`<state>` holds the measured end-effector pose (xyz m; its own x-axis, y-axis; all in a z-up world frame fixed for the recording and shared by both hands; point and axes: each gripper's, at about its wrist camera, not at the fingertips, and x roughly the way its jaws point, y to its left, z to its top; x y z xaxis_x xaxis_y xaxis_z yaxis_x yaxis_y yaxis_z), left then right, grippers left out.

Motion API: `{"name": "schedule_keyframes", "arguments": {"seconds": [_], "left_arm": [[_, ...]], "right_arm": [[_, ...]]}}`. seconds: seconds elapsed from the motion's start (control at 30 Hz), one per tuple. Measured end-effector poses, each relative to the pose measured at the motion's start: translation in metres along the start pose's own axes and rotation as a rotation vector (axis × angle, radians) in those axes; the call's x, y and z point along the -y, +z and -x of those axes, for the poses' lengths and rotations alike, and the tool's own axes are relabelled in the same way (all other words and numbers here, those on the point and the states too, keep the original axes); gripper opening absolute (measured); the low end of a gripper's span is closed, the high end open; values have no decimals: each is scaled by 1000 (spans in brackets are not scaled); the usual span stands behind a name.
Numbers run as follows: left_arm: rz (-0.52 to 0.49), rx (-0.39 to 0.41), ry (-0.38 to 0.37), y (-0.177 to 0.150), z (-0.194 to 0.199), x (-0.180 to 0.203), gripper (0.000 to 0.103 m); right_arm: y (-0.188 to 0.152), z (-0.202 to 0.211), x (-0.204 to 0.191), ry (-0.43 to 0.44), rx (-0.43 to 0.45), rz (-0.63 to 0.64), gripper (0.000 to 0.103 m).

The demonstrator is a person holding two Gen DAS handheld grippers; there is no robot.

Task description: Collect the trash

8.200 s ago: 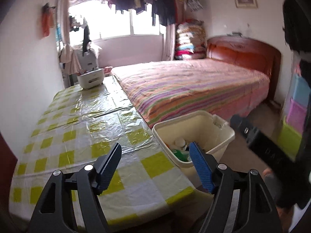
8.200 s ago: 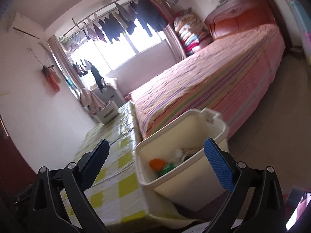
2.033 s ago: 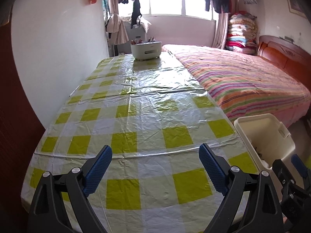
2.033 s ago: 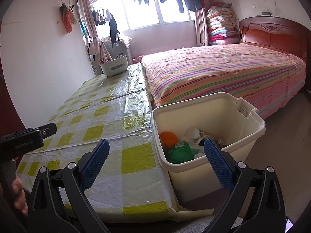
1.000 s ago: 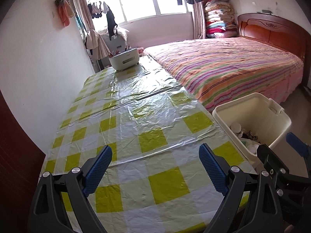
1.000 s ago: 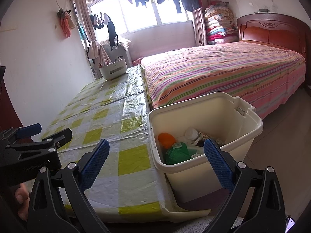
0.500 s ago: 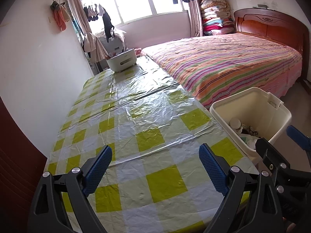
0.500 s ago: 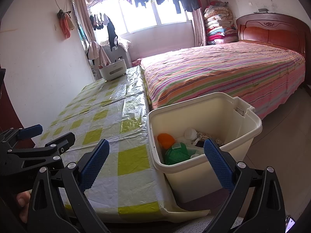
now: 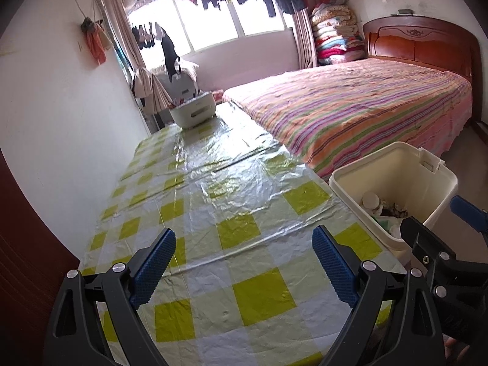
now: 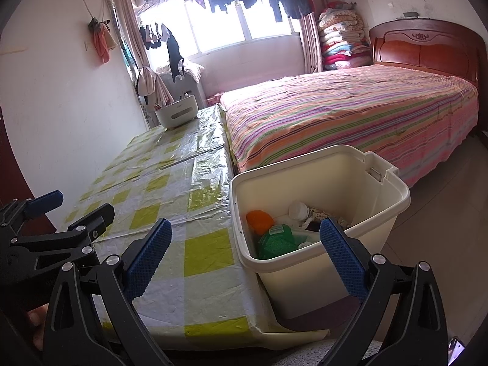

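Observation:
A cream plastic bin [image 10: 378, 213] stands on the floor at the table's right edge. It holds trash: an orange piece [image 10: 259, 220], a green packet [image 10: 276, 238] and a white cup [image 10: 297, 210]. The bin also shows in the left wrist view [image 9: 433, 195]. My left gripper [image 9: 244, 259] is open and empty above the near end of the table [image 9: 231, 195]. My right gripper [image 10: 245, 250] is open and empty, near the bin's front left corner. The left gripper also shows at the left in the right wrist view [image 10: 70, 210].
The table has a yellow-and-white checked plastic cloth. A white basket [image 9: 192, 113] stands at its far end. A striped bed [image 9: 360, 103] lies to the right, behind the bin. A white wall [image 9: 55, 116] runs along the table's left side.
Both grippers stay open and empty. The left view has swung slightly over the last second; the bin now sits a little further right and nearer in it. The right view is almost unchanged.

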<state>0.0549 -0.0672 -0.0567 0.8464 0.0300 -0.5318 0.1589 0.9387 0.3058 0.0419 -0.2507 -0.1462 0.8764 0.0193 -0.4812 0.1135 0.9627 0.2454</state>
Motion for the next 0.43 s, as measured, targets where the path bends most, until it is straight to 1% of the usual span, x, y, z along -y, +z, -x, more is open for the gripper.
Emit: {"name": "schedule_keyframes", "arguments": {"seconds": [0.1, 0.3, 0.43], "left_arm": [[-9, 2, 9, 0, 0, 1, 88], [-2, -22, 13, -1, -5, -1, 89], [-9, -16, 19, -2, -4, -1, 89]], "right_arm": [[0, 0, 0, 0, 0, 1, 96], [1, 2, 1, 4, 10, -21, 96], [1, 2, 0, 3, 11, -24, 96]]}}
